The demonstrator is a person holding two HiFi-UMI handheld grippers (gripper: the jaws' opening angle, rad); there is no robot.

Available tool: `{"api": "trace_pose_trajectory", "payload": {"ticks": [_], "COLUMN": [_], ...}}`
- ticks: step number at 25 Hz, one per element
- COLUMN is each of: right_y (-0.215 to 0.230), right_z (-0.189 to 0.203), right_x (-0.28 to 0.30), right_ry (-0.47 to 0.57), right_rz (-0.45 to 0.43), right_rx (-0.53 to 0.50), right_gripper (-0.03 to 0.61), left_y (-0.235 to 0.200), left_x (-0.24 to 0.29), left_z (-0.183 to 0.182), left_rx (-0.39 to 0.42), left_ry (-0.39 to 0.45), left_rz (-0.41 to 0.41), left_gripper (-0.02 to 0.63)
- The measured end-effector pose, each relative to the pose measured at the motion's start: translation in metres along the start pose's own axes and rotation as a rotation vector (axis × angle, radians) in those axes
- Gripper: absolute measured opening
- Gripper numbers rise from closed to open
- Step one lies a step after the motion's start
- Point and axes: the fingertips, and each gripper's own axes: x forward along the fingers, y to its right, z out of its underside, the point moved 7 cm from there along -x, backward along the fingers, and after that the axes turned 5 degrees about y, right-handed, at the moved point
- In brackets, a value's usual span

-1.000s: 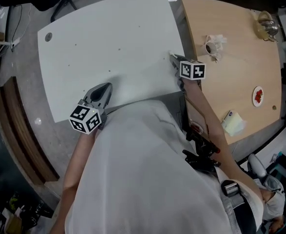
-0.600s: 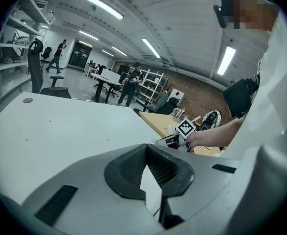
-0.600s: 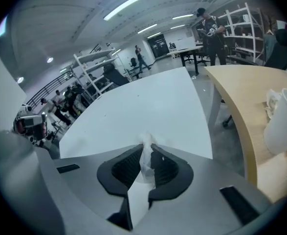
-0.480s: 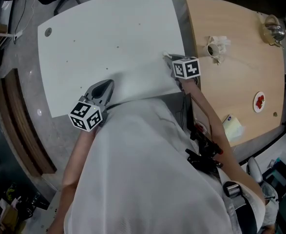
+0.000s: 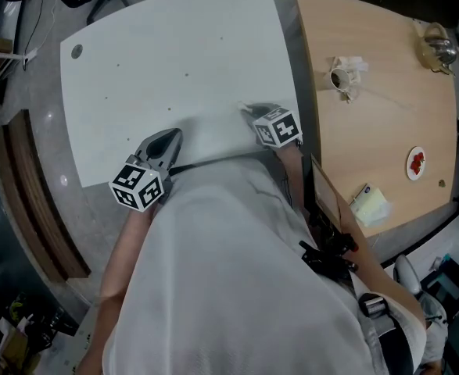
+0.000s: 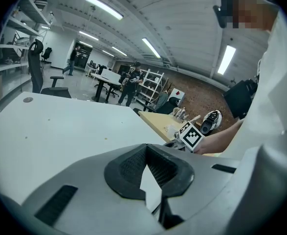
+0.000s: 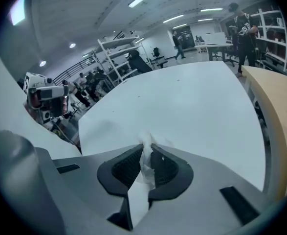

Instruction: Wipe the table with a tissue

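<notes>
**Kid:** What's closest to us?

**Me:** The person's white shirt (image 5: 237,272). Just past it, both hands hold tools at the near edge of the white bench (image 5: 174,53).

**Kid:** What's the left gripper (image 5: 170,137) doing?

**Me:** It rests low at the near edge, toward the left corner. Its jaws are clenched together, and there is nothing between them.

**Kid:** And the right gripper (image 5: 247,110)?

**Me:** It's by the near right corner. Its jaws are grasping the tissue (image 7: 146,151). The tissue is a crumpled white bit that pokes out past the tips, down at the bench top.

**Kid:** Is the white bench dirty?

**Me:** I can see a few tiny dark specks near the middle. There's a round grey hole (image 5: 77,51) at the far left corner.

**Kid:** What's next to it?

**Me:** A wooden bench (image 5: 385,116) stands just beside its right edge. A yellow pad (image 5: 372,203) lies near that bench's near edge. A little further on is a small plate (image 5: 415,162) with something red on it. Past that is a small cup (image 5: 341,76) with crumpled white paper round it. A glass pot (image 5: 435,44) sits at the far right corner.

**Kid:** And way back there?

**Me:** Some people (image 6: 128,84) stand by desks, and there are shelves (image 7: 116,58) and long ceiling lights (image 6: 104,8).
</notes>
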Motion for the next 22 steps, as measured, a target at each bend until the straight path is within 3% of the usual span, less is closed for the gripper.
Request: {"api": "trace_pose_trajectory", "payload": {"ticks": [4,8,11,14,22], "right_y": [-0.026,-0.038,-0.024,-0.003,0.001], "right_z": [0.011,0.011,-0.009,-0.032,-0.060], "right_x": [0.006,0.002,-0.008,-0.015,0.002], "right_ry": [-0.045,0.014,0.128,0.190,0.177], "right_rz": [-0.098,-0.209,-0.216,-0.199,-0.198], "right_rx": [-0.011,0.105,0.204,0.226,0.174], "right_gripper": [0.052,0.052,0.052,0.052,0.052], "left_y": [0.003,0.005,0.003,0.003,0.005], "left_x": [-0.003,-0.009,-0.018,-0.025,-0.044], "left_z": [0.002,0.001,0.002,0.006,0.021], "left_rx": [0.000,0.002,-0.002,-0.010,-0.051], "left_ry": [0.003,0.011,0.016,0.023,0.045], "left_rz": [-0.007,-0.021,-0.046,-0.070,-0.110], "left_gripper": [0.006,0.006,0.007,0.006,0.006]}}
